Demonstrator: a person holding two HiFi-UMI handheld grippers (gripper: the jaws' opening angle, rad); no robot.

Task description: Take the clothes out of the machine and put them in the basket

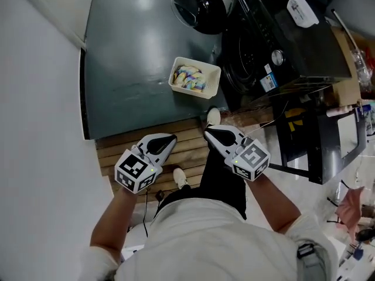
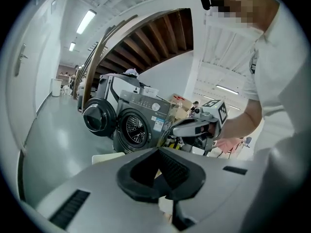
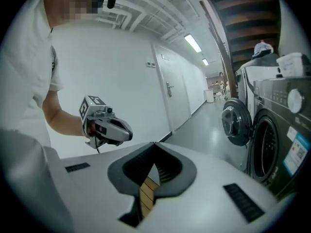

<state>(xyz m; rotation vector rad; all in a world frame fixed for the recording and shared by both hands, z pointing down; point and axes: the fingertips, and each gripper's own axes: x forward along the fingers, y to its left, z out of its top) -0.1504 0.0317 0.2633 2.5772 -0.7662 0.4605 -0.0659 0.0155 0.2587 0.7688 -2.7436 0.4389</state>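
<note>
Judging from the layout, the job looks done or nearly so: colourful clothes (image 1: 188, 78) lie in the white basket (image 1: 215, 81) before the washing machine (image 1: 263, 40), whose door (image 1: 196, 4) stands open. The left gripper (image 1: 170, 139) and right gripper (image 1: 208, 134) hang near the waist, jaws closed on nothing. Whether anything is left in the drum is unclear.

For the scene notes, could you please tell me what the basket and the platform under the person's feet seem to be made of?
The basket looks like white plastic, smooth and matt, with thin moulded walls. The platform looks like bare wood: pale brown slats with dark gaps between them.
</note>
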